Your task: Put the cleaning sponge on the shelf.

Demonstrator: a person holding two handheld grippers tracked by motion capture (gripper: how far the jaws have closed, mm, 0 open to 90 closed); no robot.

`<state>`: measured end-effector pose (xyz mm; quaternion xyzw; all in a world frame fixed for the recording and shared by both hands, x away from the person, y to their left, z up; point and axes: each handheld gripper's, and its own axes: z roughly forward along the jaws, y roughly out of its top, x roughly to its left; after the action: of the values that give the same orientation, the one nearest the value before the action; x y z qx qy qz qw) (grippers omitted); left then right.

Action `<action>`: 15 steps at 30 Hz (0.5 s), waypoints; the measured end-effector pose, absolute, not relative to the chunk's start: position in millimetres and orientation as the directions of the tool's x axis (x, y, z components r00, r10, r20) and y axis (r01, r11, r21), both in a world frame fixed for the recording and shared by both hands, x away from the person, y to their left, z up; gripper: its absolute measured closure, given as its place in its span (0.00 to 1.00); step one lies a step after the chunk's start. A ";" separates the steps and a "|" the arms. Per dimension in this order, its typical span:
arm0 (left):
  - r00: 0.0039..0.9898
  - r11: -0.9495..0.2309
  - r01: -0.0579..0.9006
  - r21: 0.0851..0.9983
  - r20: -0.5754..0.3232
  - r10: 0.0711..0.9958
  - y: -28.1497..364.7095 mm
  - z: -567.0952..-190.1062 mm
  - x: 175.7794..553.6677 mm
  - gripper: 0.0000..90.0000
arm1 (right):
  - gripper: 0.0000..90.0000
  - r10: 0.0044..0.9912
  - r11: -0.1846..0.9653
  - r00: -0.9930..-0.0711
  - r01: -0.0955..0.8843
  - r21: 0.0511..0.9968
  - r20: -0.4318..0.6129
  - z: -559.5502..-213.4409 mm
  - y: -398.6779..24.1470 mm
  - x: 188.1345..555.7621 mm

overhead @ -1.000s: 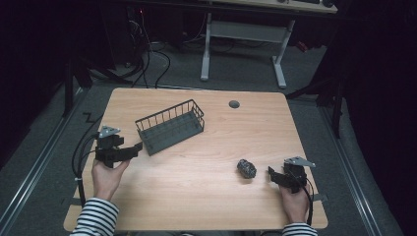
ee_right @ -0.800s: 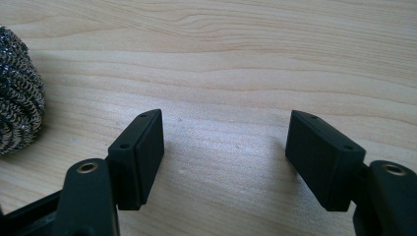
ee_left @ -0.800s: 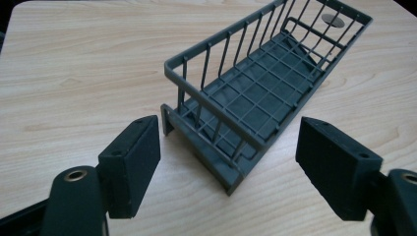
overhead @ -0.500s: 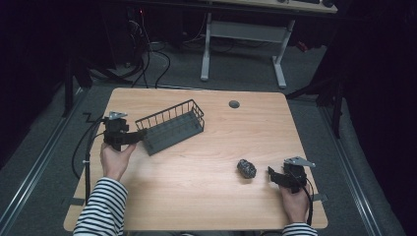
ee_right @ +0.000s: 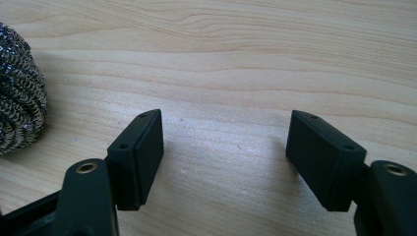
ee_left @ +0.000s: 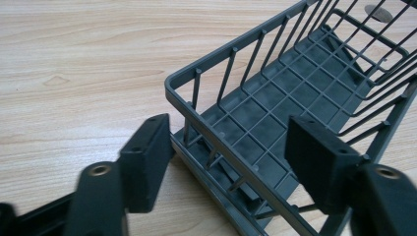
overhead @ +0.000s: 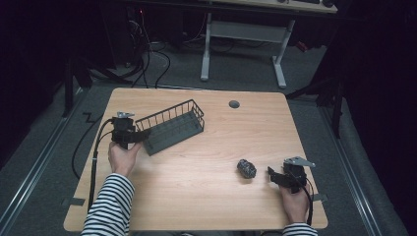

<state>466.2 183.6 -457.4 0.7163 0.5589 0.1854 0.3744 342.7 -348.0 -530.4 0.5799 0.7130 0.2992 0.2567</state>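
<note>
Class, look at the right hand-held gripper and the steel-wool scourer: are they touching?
Apart. In the right gripper view, bare table lies between the scourer and the right hand-held gripper; the high view shows the same gap.

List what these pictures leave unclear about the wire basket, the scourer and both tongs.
- Wire basket: far end cut by left gripper view's edge.
- Steel scourer: cut by right gripper view's left edge; small in high view.
- Left tongs: contact with the basket rim unclear.
</note>
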 end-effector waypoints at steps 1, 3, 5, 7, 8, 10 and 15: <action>0.307 -0.097 0.660 0.745 -0.149 0.940 183.2 -457.8 465.8 0.47 | 0.34 0.981 0.148 -0.195 0.673 0.724 -0.019 -530.4 -348.0 342.7; 0.308 -0.103 0.661 0.743 -0.144 0.940 182.7 -458.5 465.5 0.48 | 0.34 0.981 0.148 -0.196 0.673 0.724 -0.019 -530.4 -348.0 342.7; 0.305 -0.108 0.657 0.746 -0.132 0.943 182.8 -459.4 464.4 0.53 | 0.34 0.981 0.147 -0.195 0.674 0.724 -0.018 -530.4 -347.9 342.6; 0.301 -0.090 0.657 0.749 -0.151 0.942 184.6 -460.3 463.6 0.54 | 0.34 0.981 0.147 -0.195 0.674 0.724 -0.018 -530.4 -347.9 342.6; 0.299 -0.091 0.657 0.748 -0.149 0.942 184.3 -459.9 463.5 0.54 | 0.34 0.981 0.147 -0.194 0.674 0.724 -0.018 -530.4 -347.9 342.6; 0.307 -0.090 0.656 0.749 -0.156 0.939 184.4 -459.6 462.5 0.56 | 0.34 0.981 0.147 -0.195 0.674 0.724 -0.018 -530.4 -347.9 342.6; 0.308 -0.088 0.657 0.749 -0.161 0.938 184.2 -459.6 461.9 0.58 | 0.34 0.981 0.147 -0.194 0.674 0.724 -0.018 -530.4 -347.9 342.6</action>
<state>461.9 184.2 -459.6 0.7139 0.5585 0.1845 0.3799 342.6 -347.9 -530.4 0.5806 0.7124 0.2991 0.2567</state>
